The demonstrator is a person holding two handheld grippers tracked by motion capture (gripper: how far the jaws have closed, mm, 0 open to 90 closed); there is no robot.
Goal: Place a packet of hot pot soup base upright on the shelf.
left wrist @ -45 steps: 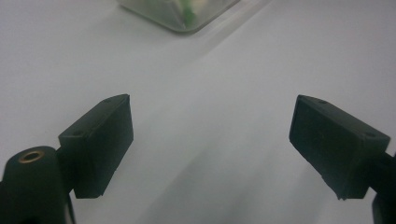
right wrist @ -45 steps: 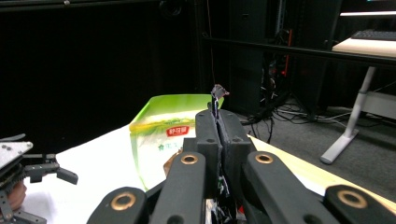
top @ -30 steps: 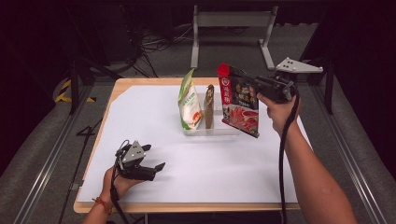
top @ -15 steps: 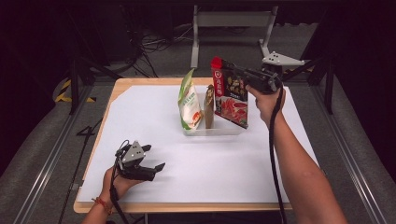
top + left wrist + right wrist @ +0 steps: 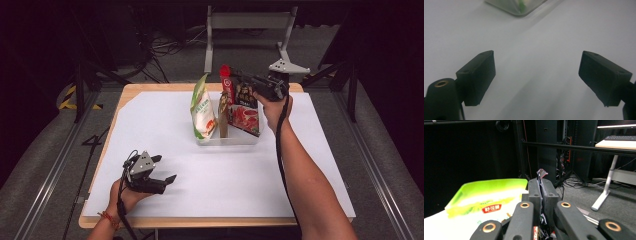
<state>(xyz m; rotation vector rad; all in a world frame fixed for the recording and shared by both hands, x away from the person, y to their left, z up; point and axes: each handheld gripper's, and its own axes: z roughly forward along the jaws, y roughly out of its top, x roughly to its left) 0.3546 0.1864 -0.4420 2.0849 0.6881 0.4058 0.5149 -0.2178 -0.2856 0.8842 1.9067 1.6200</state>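
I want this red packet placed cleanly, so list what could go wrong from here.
1. The right claw pinches only the top edge of the red and black foil snack packet, so it could swing or slip.
2. The packet hangs tilted over the clear plastic tray and may catch its rim.
3. It could knock the narrow brown packet or the green and white bag standing beside it.

Table (image 5: 107,145): a light wooden top, its edge showing along the left, far and near sides.
Cover: a white sheet (image 5: 250,180) lies flat over nearly the whole top, its far left corner cut off at a slant.
Tray: a clear plastic tray (image 5: 235,138) stands on the sheet near the far middle, with packets upright in it.
Near left: a hand with the left gripper (image 5: 162,181) rests on the sheet.
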